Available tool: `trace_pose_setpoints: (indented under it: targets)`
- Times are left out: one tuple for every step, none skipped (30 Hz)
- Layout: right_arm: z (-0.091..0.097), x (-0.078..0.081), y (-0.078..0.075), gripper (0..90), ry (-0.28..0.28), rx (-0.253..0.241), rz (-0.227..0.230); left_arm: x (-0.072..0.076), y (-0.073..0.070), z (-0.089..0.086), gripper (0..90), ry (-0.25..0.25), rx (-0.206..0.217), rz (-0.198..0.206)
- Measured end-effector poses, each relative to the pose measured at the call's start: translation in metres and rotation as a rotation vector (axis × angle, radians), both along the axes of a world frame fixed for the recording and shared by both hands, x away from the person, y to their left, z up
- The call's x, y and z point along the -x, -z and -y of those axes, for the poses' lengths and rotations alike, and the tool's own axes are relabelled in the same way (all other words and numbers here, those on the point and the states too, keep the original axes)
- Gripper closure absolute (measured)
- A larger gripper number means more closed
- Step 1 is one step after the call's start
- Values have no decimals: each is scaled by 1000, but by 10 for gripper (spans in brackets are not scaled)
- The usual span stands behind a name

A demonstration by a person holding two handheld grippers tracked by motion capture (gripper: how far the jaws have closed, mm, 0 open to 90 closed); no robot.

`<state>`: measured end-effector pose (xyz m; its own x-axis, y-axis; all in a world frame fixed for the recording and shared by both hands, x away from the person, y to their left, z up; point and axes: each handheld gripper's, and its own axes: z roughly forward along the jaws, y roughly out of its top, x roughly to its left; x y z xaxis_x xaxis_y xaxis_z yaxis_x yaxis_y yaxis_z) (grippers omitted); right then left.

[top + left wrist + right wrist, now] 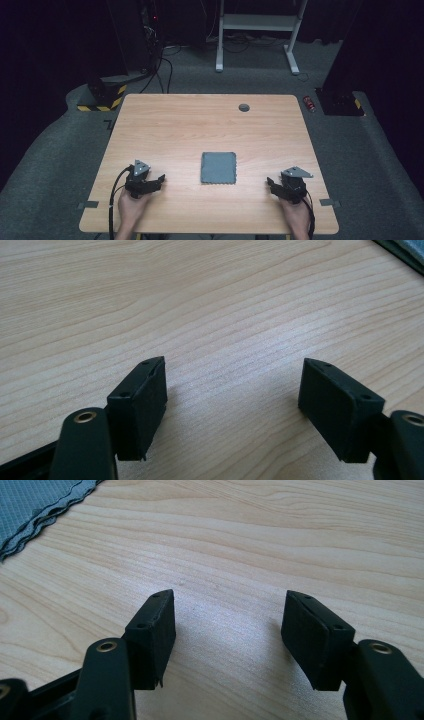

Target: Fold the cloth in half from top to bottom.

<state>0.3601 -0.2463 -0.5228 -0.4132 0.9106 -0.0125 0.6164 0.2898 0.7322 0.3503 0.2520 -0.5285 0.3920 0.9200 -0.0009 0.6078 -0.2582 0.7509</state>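
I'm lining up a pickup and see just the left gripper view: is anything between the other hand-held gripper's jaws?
Observer: No. The right hand-held gripper stands open over bare table.
Operator: Where's the cloth?
Observer: The grey folded cloth lies flat mid-table, between both grippers, touching neither.
Operator: And my left hand-held gripper?
Observer: In the high view the left hand-held gripper sits near the table's front edge, pointing toward the cloth.
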Motion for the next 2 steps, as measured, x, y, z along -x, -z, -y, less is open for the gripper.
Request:
trace_pose_setpoints:
  targets:
    - [0, 0, 0, 383, 0, -1, -1, 0, 0, 0, 277, 0, 0, 0]
    - [0, 0, 0, 381, 1, -2, -2, 0, 0, 0, 277, 0, 0, 0]
